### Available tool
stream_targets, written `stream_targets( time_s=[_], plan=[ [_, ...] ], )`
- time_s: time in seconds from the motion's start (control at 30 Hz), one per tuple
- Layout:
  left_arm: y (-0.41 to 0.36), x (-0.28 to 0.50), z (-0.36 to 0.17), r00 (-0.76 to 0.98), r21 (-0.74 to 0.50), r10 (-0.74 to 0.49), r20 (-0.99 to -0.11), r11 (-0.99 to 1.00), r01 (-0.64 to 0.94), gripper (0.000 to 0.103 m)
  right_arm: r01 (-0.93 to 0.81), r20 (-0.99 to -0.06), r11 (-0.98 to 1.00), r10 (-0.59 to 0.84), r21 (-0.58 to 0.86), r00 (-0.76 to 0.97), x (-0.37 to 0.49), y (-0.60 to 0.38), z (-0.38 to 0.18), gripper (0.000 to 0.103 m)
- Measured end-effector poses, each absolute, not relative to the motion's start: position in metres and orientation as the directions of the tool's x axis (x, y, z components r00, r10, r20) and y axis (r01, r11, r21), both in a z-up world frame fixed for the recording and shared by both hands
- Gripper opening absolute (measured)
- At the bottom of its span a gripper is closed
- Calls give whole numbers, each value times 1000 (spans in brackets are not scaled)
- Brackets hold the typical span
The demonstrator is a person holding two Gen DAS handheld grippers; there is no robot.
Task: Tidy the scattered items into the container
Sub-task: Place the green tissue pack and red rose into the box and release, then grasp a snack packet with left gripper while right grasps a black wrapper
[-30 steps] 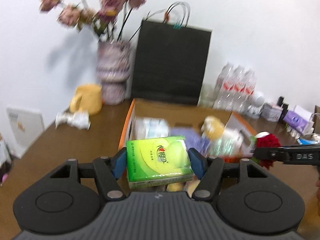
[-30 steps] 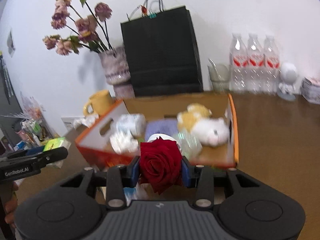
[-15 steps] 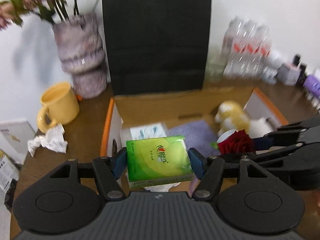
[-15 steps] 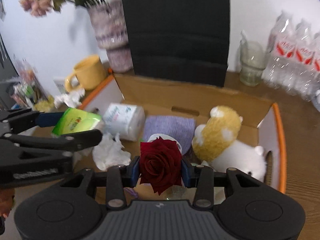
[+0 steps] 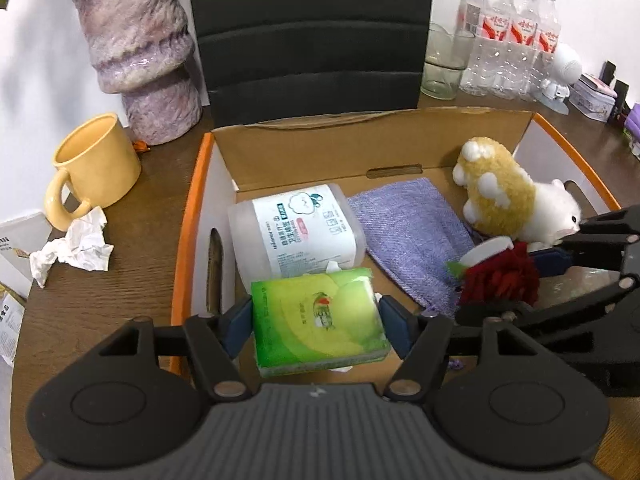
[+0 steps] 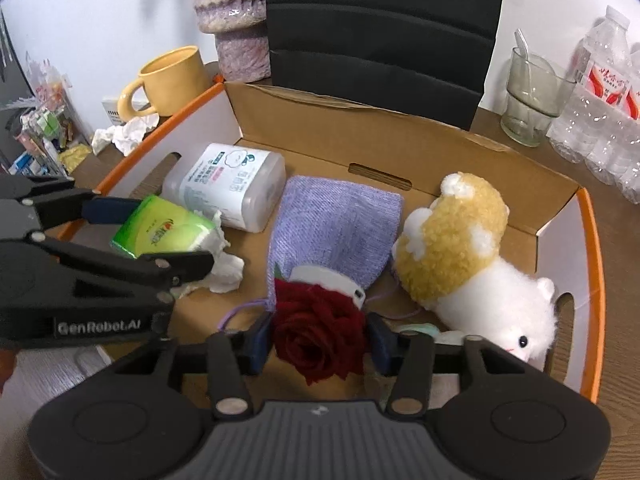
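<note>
Both grippers are hovering over the open cardboard box (image 5: 191, 216), each with an item between jaws that have just been opening. In the left wrist view the left gripper (image 5: 316, 322) is bracketing a tilted green tissue pack (image 5: 320, 312), jaws spread and no longer squeezing it, low in the box's six o'clock corner, just in front of a white wet-wipes pack (image 5: 296, 232). In the right wrist view the right gripper (image 6: 318, 336) is straddling a dark red rose (image 6: 320, 332), with a gap showing at each pad, the bloom sitting at six o'clock over a small white cap (image 6: 332, 280) and the near edge of a purple cloth (image 6: 336, 220). Only this view is showing the crumpled white tissue (image 6: 224, 268) lying on the box floor under the green pack, at nine o'clock from the rose. A yellow-and-white plush toy (image 6: 460, 256) is lying at three o'clock in the box. Only the left view is taking in the small white figure (image 5: 564, 68) and tins at two o'clock. The box is resting on a dark wooden table (image 5: 132, 240) against a white wall (image 6: 100, 20), with a yellow mug (image 5: 96, 160) and a wad of paper (image 5: 76, 248) at nine o'clock, a purple vase (image 5: 140, 52) at eleven, a black paper bag (image 5: 312, 32) at twelve, and a glass (image 6: 532, 92) beside water bottles (image 5: 512, 40) at one o'clock.
</note>
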State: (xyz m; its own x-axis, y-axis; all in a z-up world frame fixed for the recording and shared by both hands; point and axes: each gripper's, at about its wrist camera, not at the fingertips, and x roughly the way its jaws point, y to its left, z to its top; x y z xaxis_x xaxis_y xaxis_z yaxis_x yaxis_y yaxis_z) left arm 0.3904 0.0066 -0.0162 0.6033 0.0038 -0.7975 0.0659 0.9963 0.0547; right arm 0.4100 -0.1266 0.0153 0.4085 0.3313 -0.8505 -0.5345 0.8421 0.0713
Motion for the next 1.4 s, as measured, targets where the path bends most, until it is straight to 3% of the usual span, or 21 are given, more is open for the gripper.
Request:
stream_targets(
  time_s=[0.07,0.23,0.27,0.43,0.6,0.8,0.97,1.23,1.4],
  plan=[
    [9,387,-10,621,30,-16,-784,997,64,89,-536,-841,842,338,69,423,405,-129,21,82],
    [12,356,21,732,19,-38,-681,997,70,103,-561,-768,827,377,28,517,376,-142,54,95],
    [13,347,26,756,14,-43,-654,998,69,103,-560,-747,828,380,13,545,368,-146,62,99],
    [23,292,44,858,-51,-70,-509,997,51,103,-564,-622,825,426,-30,657,317,-166,89,103],
    [37,243,32,893,-119,-55,-447,993,1,103,-568,-549,823,474,-2,689,269,-188,88,103],
    [47,202,-2,902,-137,-5,-432,989,-60,103,-532,-495,847,468,15,732,220,-198,44,103],
    [41,192,-23,892,-111,-4,-453,992,-52,103,-517,-541,855,458,50,705,213,-197,7,101],
    [28,183,-37,895,-71,-10,-447,997,-24,103,-530,-591,848,436,17,678,217,-184,-7,93],
    [26,187,-44,880,-51,1,-475,998,-29,103,-529,-636,848,421,25,646,228,-176,-16,73]
  ],
)
